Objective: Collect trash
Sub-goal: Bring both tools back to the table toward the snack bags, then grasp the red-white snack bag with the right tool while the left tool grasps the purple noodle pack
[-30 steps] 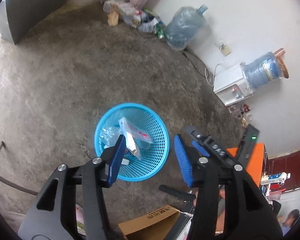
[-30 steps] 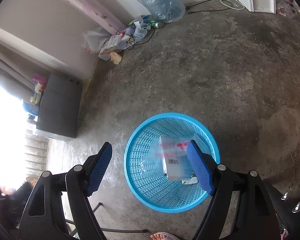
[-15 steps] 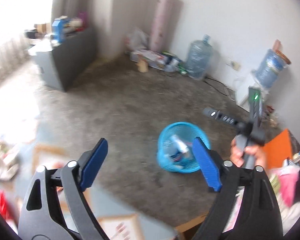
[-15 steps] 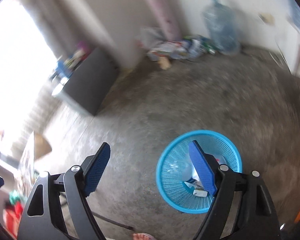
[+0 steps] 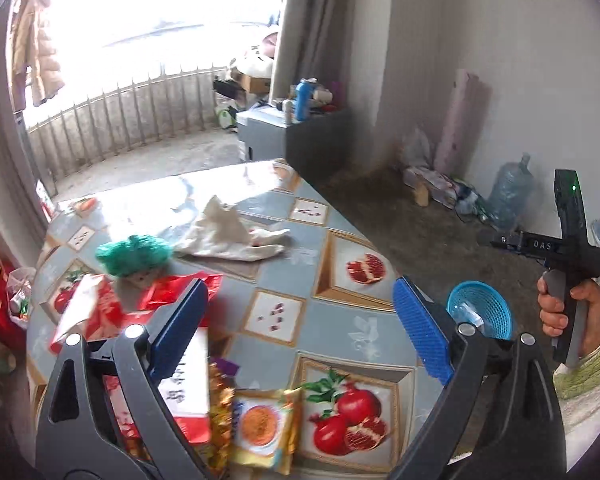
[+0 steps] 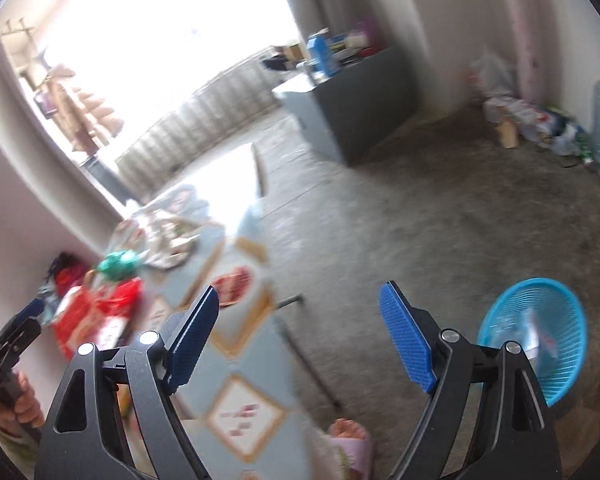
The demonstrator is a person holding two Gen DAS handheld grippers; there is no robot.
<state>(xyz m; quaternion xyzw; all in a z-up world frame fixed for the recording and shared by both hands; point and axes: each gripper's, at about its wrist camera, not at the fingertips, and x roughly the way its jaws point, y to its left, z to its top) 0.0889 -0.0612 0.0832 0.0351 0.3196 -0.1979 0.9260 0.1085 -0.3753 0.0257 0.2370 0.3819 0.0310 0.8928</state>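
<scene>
My left gripper (image 5: 300,292) hovers over the near side of a table (image 5: 340,332) with a fruit-print cloth; its jaws are opening and nothing is between them. On the table lie red wrappers (image 5: 172,292), a green bundle (image 5: 134,254), crumpled white paper (image 5: 228,232), a red and white packet (image 5: 188,384) and an orange snack packet (image 5: 260,424). My right gripper (image 6: 299,292) is open and empty, above the table's edge (image 6: 236,320) and the floor. The blue mesh basket (image 6: 540,320) stands on the floor to the right with trash inside, and the basket (image 5: 484,312) also shows past the left gripper's right finger.
A hand (image 5: 556,308) grips the right gripper's black handle (image 5: 572,248). A grey cabinet (image 5: 300,136), bags by the wall (image 5: 432,180) and a water jug (image 5: 508,196) stand beyond. A foot in a pink slipper (image 6: 348,436) is beside the table leg (image 6: 308,360).
Both views swung up and left from the basket on the floor to the table. The left jaws spread much wider. The basket now sits far off at the lower right.
</scene>
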